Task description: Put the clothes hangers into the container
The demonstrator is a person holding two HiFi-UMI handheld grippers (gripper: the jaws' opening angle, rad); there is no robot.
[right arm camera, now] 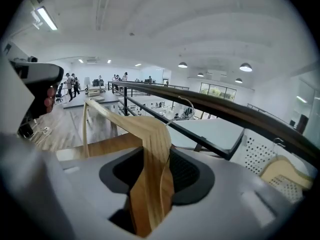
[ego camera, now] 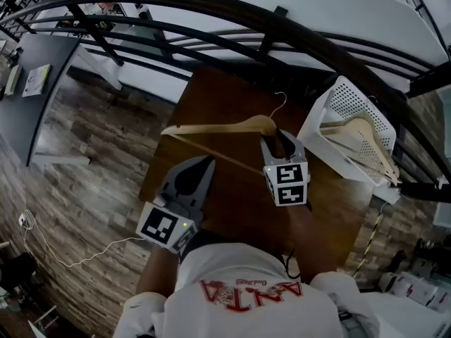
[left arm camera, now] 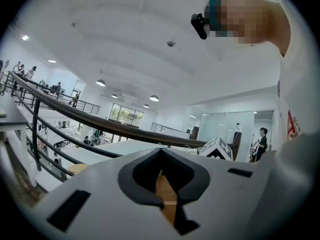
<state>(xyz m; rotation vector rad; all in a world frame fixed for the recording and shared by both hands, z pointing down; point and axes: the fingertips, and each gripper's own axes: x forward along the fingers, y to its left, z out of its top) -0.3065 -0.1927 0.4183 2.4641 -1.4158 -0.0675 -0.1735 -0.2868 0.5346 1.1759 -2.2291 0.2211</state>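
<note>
A wooden clothes hanger [ego camera: 218, 127] with a metal hook lies across the far half of the brown table [ego camera: 232, 203]. My right gripper [ego camera: 276, 138] is shut on its right shoulder; in the right gripper view the wood [right arm camera: 150, 154] runs up between the pads. A white perforated container [ego camera: 338, 104] stands at the table's right edge, with wooden hangers [ego camera: 363, 139] inside it. In the right gripper view the container [right arm camera: 255, 154] is to the right. My left gripper [ego camera: 204, 166] hovers over the table's near left, jaws together and holding nothing [left arm camera: 162, 184].
A black metal railing [ego camera: 211, 20] curves along the far side of the table, with a white surface behind it. Wood-plank floor lies to the left, with a white cable [ego camera: 70, 259] on it. The person's white shirt fills the bottom of the head view.
</note>
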